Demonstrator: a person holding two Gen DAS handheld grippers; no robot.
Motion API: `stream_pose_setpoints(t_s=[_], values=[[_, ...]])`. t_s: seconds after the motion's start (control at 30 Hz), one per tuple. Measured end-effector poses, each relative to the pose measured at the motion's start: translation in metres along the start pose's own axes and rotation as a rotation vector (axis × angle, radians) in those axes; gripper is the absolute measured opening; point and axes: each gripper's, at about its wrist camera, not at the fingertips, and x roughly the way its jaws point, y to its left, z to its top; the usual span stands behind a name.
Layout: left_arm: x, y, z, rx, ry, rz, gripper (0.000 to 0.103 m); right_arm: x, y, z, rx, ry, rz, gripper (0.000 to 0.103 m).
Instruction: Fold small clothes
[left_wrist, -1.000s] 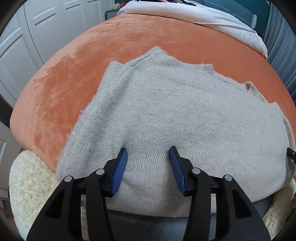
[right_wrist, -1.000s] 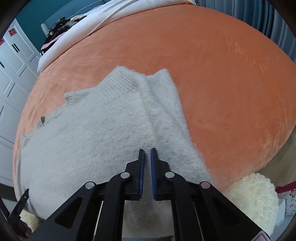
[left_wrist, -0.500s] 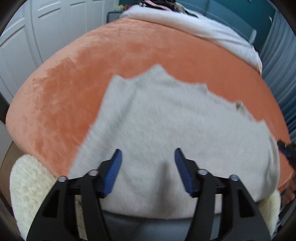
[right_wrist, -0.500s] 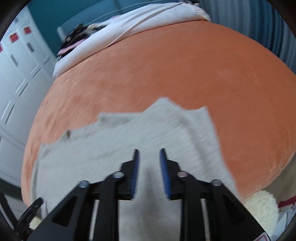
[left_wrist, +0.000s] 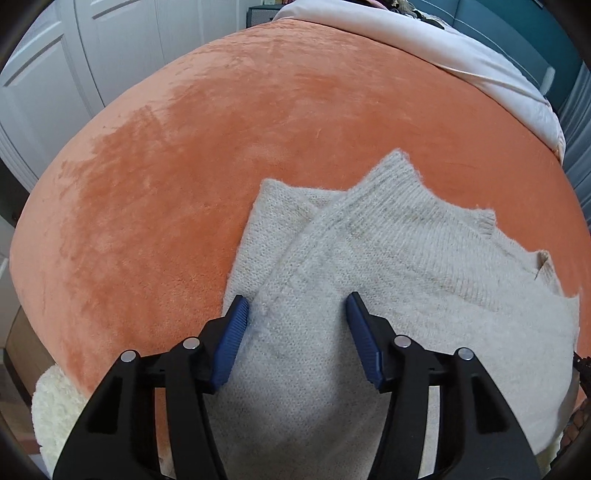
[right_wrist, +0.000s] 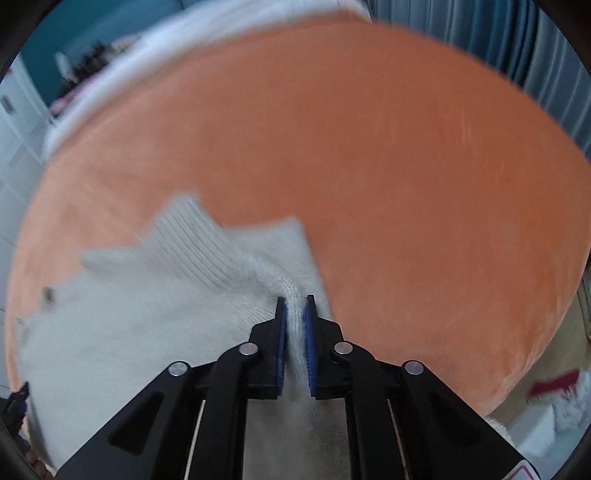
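Jaws first: right gripper (right_wrist: 294, 301) has just clamped down, and you can see a ridge of knit pinched up between its blue pads, so it's got hold of the sweater (left_wrist: 388, 295) near that side's edge. Left gripper (left_wrist: 295, 308) sits half spread with its jaws closing in a bit, fabric lying between the pads but not squeezed, so I'd call it not gripping yet.

Sweater's that fuzzy cream knit spread on the orange blanket (left_wrist: 184, 166), near edge hanging toward the person, ribbed neck pointing away. Looks like both sleeves are already tucked in across the body.

My guess is the step is grabbing both sides to fold it over. Tips if you're doing this: get the left one biting through all the layers, not just the fluffy top one, at about the same height as the right. Then lift both evenly, because loose knit sags and stretches if one side leads. Right view is pretty blurred, so take that side with a pinch of salt
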Motion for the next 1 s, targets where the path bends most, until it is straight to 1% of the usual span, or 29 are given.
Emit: stream_pose_setpoints(t_s=[0.07, 0.1, 0.13, 0.17, 0.23, 0.27, 0.3, 0.37, 0.4, 0.43, 0.47, 0.53, 0.57, 0.63, 0.7, 0.77, 0.83, 0.9, 0.93, 1.0], values=[[0.001, -0.001, 0.0, 0.006, 0.002, 0.007, 0.056, -0.021, 0.009, 0.0, -0.005, -0.035, 0.002, 0.01], [0.001, 0.0, 0.0, 0.006, 0.002, 0.007, 0.056, -0.033, 0.013, -0.001, -0.004, -0.065, 0.019, 0.012], [0.001, 0.0, 0.0, 0.005, 0.001, 0.007, 0.057, -0.048, 0.022, -0.005, -0.011, -0.1, 0.061, 0.016], [0.001, 0.0, 0.0, 0.007, 0.0, 0.006, 0.057, -0.058, 0.03, -0.011, -0.02, -0.116, 0.097, 0.019], [0.001, -0.002, -0.002, 0.016, -0.01, 0.021, 0.057, -0.066, 0.052, -0.028, -0.069, -0.115, 0.167, 0.02], [0.002, -0.003, -0.002, 0.025, -0.015, 0.032, 0.058, -0.062, 0.067, -0.038, -0.125, -0.089, 0.176, 0.02], [0.002, -0.004, -0.003, 0.031, -0.018, 0.041, 0.058, -0.051, 0.081, -0.047, -0.196, -0.06, 0.149, 0.019], [0.002, -0.004, -0.004, 0.039, -0.02, 0.05, 0.058, -0.024, 0.096, -0.06, -0.289, -0.026, 0.059, 0.02], [0.001, -0.004, -0.005, 0.04, -0.016, 0.048, 0.058, -0.022, 0.097, -0.061, -0.298, -0.05, 0.041, 0.02], [0.0, -0.004, -0.005, 0.039, -0.012, 0.045, 0.058, -0.028, 0.1, -0.06, -0.291, -0.048, 0.028, 0.021], [0.0, -0.003, -0.005, 0.039, -0.009, 0.04, 0.058, -0.036, 0.103, -0.055, -0.272, -0.039, 0.04, 0.021], [0.0, 0.0, -0.006, 0.045, -0.009, 0.03, 0.058, -0.057, 0.111, -0.051, -0.23, -0.034, 0.18, 0.021], [0.0, 0.0, -0.006, 0.045, -0.014, 0.029, 0.059, -0.063, 0.118, -0.051, -0.226, -0.028, 0.214, 0.021], [0.001, -0.001, -0.007, 0.047, -0.022, 0.036, 0.059, -0.074, 0.142, -0.056, -0.273, -0.024, 0.257, 0.021], [0.001, -0.004, -0.009, 0.054, -0.029, 0.048, 0.06, -0.077, 0.163, -0.062, -0.319, -0.02, 0.278, 0.021], [0.0, -0.004, -0.01, 0.058, -0.03, 0.046, 0.06, -0.073, 0.187, -0.074, -0.369, -0.002, 0.278, 0.02], [0.0, -0.002, -0.009, 0.055, -0.026, 0.032, 0.06, -0.06, 0.207, -0.081, -0.424, 0.014, 0.252, 0.02], [0.0, 0.0, -0.009, 0.059, -0.025, 0.023, 0.06, -0.041, 0.224, -0.089, -0.459, 0.064, 0.219, 0.02], [-0.001, 0.0, -0.01, 0.062, -0.027, 0.022, 0.06, -0.025, 0.23, -0.095, -0.477, 0.108, 0.187, 0.02], [-0.001, -0.001, -0.011, 0.07, -0.031, 0.021, 0.061, -0.017, 0.238, -0.103, -0.495, 0.079, 0.164, 0.021]])
